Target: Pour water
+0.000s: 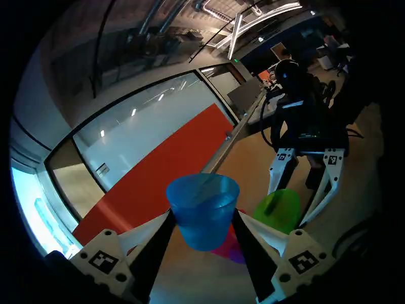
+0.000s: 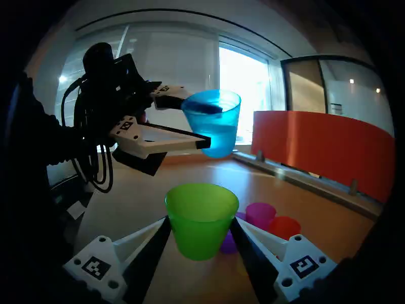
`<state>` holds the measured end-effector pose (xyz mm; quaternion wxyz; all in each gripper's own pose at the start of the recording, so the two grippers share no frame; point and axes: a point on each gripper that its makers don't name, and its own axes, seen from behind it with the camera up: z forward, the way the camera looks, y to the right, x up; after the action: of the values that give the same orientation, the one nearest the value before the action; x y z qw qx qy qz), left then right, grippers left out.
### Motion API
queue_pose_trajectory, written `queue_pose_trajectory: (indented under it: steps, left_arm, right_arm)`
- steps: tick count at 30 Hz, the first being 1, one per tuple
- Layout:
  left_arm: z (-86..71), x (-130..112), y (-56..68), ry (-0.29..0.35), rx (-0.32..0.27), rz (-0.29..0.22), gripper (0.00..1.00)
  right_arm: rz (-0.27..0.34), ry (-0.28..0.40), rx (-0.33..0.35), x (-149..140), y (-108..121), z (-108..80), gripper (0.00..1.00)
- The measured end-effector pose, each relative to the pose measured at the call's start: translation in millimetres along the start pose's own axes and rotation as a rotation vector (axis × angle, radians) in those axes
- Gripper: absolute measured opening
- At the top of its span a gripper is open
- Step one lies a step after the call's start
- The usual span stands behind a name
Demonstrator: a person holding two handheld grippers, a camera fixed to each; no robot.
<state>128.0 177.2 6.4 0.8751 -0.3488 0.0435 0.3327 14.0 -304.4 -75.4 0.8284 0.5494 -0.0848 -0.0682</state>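
Observation:
My left gripper [image 1: 203, 220] is shut on a clear blue cup [image 1: 203, 209], held upright between both fingers. The right gripper view shows that blue cup [image 2: 212, 121] raised high, with water in it, gripped by the left gripper [image 2: 195, 121]. My right gripper [image 2: 201, 228] is shut on a green cup [image 2: 201, 219], which sits lower and nearer the table. From the left gripper view the green cup [image 1: 278, 210] appears to the right, between the right gripper's [image 1: 296, 202] white fingers. The blue cup is above and behind the green one.
A purple cup [image 2: 260, 213], an orange-red cup [image 2: 283, 226] and another small purple cup [image 2: 229, 244] stand on the wooden table [image 2: 304, 207] just beyond the green cup. An orange divider panel [image 2: 329, 147] runs along the table's far edge. Windows lie behind.

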Motion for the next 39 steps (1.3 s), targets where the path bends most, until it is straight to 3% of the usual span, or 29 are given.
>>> queue_pose_trajectory:
  steps: [39]
  left_arm:
    - [-3.6,6.0,2.6,0.006,0.005,0.138,0.79]
  right_arm:
    - [-0.008,0.018,0.003,11.3,0.4,10.2,0.86]
